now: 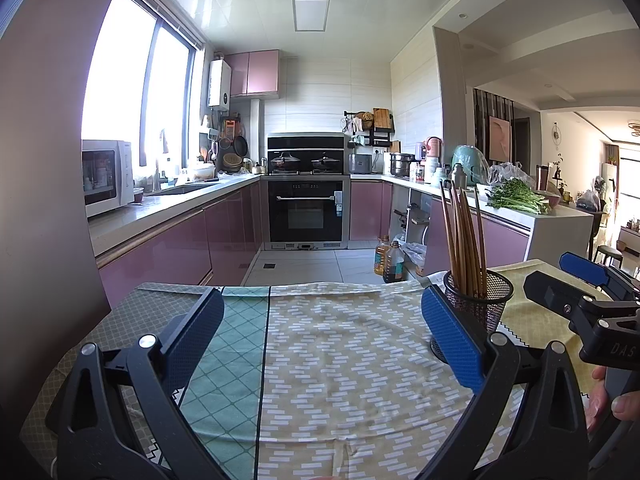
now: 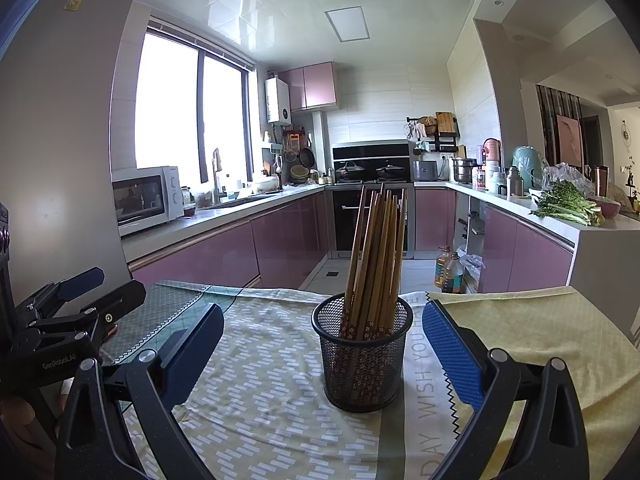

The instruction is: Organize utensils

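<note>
Brown wooden chopsticks [image 2: 374,256] stand gathered in the black mesh cup [image 2: 362,356]; sorting looks finished.
Left gripper [image 1: 322,336] and right gripper [image 2: 322,346] both spread, empty; likely only withdrawal remains.

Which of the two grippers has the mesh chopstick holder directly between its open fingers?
The right gripper: the mesh holder sits centred before it. The left gripper faces bare tablecloth, holder off to its right.

From where I stand, the left gripper's blue finger hides the lower left of the mesh cup [image 1: 486,304], the cup's wall veils the chopsticks' [image 2: 374,256] lower ends, and a hand [image 1: 614,400] is cut off at the picture's right edge.
</note>
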Demonstrator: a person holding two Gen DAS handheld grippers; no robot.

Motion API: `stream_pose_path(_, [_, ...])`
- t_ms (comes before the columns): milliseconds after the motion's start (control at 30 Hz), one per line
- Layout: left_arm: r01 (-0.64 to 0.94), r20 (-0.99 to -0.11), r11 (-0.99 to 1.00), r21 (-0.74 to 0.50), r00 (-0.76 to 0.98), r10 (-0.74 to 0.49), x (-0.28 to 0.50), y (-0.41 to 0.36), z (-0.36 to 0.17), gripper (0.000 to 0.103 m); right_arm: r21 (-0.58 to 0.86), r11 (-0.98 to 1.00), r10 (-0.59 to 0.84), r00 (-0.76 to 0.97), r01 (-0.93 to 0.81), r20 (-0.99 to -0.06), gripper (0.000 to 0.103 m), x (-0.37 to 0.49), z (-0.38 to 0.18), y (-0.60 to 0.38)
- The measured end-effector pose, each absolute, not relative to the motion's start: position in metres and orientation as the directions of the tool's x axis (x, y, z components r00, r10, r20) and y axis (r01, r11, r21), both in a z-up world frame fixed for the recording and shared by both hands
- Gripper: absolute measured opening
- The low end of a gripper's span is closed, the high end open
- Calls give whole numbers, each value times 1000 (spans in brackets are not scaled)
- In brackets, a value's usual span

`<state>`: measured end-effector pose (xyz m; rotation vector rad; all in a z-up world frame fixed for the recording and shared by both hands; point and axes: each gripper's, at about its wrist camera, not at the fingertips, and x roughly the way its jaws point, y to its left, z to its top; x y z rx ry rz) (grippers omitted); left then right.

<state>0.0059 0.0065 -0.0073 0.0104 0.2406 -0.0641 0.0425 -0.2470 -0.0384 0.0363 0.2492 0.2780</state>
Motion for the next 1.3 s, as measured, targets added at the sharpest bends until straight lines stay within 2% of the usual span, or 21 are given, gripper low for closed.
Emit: stream_pose_path(1300, [70, -244, 998, 1, 967, -68, 7, 4, -10, 97, 80, 960, 279, 929, -267, -242, 96, 45, -39, -244])
